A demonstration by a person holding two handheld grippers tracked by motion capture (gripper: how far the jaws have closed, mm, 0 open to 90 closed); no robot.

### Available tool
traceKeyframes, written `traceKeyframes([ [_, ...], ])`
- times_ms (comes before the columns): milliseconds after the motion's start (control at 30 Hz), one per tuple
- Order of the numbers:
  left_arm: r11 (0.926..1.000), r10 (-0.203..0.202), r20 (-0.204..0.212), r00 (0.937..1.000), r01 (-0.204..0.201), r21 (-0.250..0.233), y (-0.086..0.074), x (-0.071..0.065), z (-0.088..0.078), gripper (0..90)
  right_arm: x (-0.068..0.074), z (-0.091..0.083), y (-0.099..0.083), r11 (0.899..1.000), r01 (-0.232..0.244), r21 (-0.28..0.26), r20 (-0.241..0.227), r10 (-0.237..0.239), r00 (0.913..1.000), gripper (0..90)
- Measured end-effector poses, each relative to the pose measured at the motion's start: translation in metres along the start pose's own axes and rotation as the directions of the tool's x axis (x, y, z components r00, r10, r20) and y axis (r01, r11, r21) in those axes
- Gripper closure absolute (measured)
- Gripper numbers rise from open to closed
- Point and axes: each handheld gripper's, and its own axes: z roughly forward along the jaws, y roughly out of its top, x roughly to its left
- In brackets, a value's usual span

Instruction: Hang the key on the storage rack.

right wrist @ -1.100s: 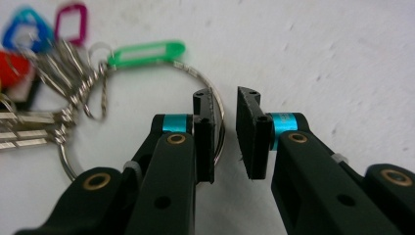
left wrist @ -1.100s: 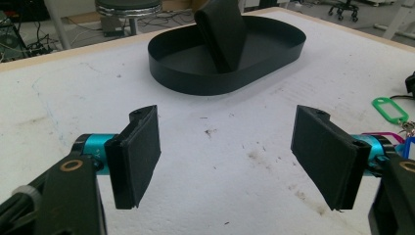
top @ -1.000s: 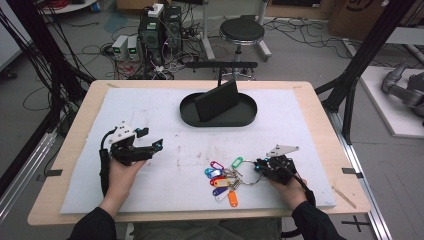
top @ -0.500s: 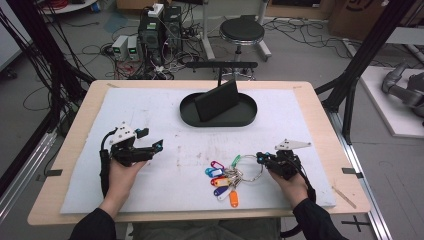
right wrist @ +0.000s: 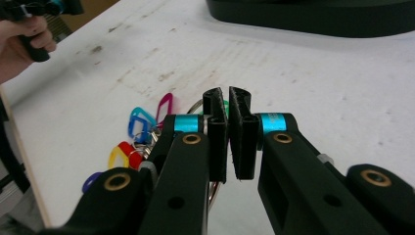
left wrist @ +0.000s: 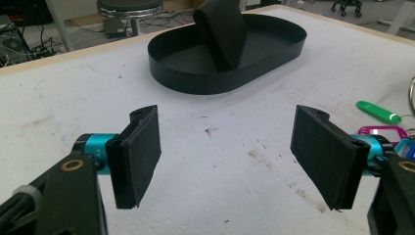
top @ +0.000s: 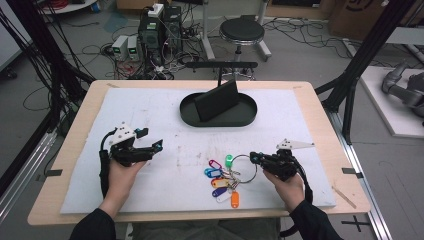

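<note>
Pinching the key ring at the counter's near edge.

My right gripper (top: pixel 254 158) has just been closing, and its fingers (right wrist: pixel 215 128) now stand nearly together on the metal ring (top: pixel 245 167) of the key bunch (top: pixel 223 179), which lies flat on the white mat (top: pixel 150 115), tags fanned toward me. I grip the ring because it is the one rigid part to lift by. My left gripper (top: pixel 156 147) hovers apart, fingers (left wrist: pixel 139 154) wide and empty, aimed toward the black tray (top: pixel 219 120), probably waiting.
</note>
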Motion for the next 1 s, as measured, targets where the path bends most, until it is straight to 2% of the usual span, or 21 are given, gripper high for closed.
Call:
traceKeyframes([
  [167,1.0,0.0,0.005,1.0,0.0,0.002,0.0,0.0,0.0,26.9,0.004,0.004,0.0,1.0,-0.004,0.016,-0.055,0.004,0.9985,86.8],
  [433,1.0,0.004,0.006,1.0,-0.004,0.002,0.0,-0.001,0.001,26.9,0.006,0.009,0.0,0.998,-0.011,0.065,-0.105,0.018,0.9943,85.4],
  [567,1.0,0.004,0.006,1.0,-0.004,0.001,0.0,-0.001,0.001,26.9,0.007,0.01,0.001,0.997,0.012,0.073,-0.114,-0.004,0.9935,86.6],
  [767,1.0,0.003,0.013,0.9999,-0.003,-0.002,0.0,-0.001,0.0,26.9,0.015,0.007,0.013,0.994,0.097,0.049,-0.108,-0.091,0.99,87.7],
  [900,1.0,0.005,0.016,0.9999,-0.005,-0.006,0.0,0.0,-0.001,26.9,0.019,0.003,0.024,0.983,0.181,0.028,-0.087,-0.178,0.9802,87.9],
  [1000,1.0,0.005,0.015,0.9999,-0.005,-0.006,0.0,0.0,-0.002,26.9,0.021,-0.003,0.032,0.976,0.218,0.005,-0.08,-0.217,0.9729,87.9],
])
